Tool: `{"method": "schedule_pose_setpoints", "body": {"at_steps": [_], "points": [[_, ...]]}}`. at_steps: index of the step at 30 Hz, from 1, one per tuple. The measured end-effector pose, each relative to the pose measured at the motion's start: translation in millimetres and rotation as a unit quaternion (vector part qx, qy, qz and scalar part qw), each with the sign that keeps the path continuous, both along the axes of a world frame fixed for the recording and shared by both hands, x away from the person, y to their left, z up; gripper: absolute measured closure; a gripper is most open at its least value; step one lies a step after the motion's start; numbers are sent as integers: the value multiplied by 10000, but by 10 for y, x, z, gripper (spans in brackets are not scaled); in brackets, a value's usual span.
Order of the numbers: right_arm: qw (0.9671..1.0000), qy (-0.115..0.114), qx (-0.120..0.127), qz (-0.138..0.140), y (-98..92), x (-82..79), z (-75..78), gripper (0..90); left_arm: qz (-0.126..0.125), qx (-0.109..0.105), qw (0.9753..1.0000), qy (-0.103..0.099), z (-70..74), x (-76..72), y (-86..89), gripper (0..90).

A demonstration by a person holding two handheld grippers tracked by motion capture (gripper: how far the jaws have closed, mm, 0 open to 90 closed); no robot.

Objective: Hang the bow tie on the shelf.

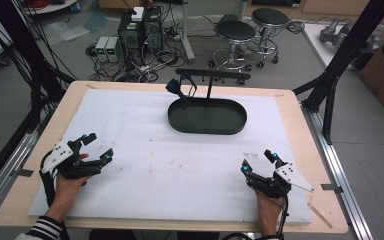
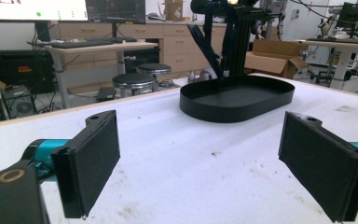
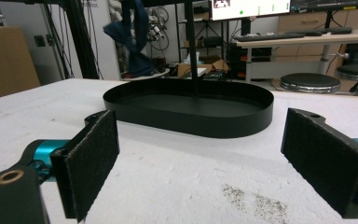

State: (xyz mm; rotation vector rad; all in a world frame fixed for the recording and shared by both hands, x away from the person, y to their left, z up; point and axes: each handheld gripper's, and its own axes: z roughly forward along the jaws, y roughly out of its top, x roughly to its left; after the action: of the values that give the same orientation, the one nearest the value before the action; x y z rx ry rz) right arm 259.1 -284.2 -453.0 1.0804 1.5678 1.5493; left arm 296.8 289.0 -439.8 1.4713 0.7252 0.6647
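Both pairs of jaws stand wide apart with nothing between them. The left gripper [image 1: 98, 146] rests on the white mat [image 1: 145, 170] near its left edge, the right gripper [image 1: 258, 160] near the lower right — one in each hand, two in all. In the left gripper view the padded fingers [image 2: 93, 158] frame bare mat, speckled with dark marks; the same holds in the right gripper view, fingers [image 3: 91, 156] spread on either side.

Beyond them, well apart from both, sits one black oval tray [image 1: 207, 124] toward the far middle of the mat. Its long axis runs left to right across the table. It looks empty. A thin post [image 1: 210, 86] rises from its far side and carries a horizontal bar [image 1: 212, 74], parallel to the tray's length; a dark blue cloth-like thing [image 3: 130, 35] hangs from the bar's left end.

On the floor behind the wooden table [image 1: 300, 130] stand two round stools [image 1: 236, 31].
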Motion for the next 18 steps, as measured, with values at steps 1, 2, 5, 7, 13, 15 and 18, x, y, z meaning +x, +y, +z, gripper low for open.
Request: {"method": "schedule_pose_setpoints", "body": {"at_steps": [1,2,5,7,13,15,18], "points": [[10000,-6,4,-4,0,1,0,103,64,-10,10000,-38,-33,-7,10,128],[10000,-5,1,-9,1,1,0,103,82,-37,10000,-44,-39,-8,13,128],[10000,-7,-12,-10,0,1,0,103,143,-53,9998,-131,-63,-18,13,128],[10000,-4,-6,-13,0,1,0,103,158,-40,9999,-34,-99,-14,9,128],[10000,31,9,4,7,-8,0,103,221,-32,9997,-41,-131,-10,-1,129],[10000,29,5,24,3,-7,-1,103,202,-7,9998,-50,-133,-13,-3,129],[10000,-13,7,44,5,-15,-4,103,192,3,9998,-75,-137,-17,-7,129]]}}
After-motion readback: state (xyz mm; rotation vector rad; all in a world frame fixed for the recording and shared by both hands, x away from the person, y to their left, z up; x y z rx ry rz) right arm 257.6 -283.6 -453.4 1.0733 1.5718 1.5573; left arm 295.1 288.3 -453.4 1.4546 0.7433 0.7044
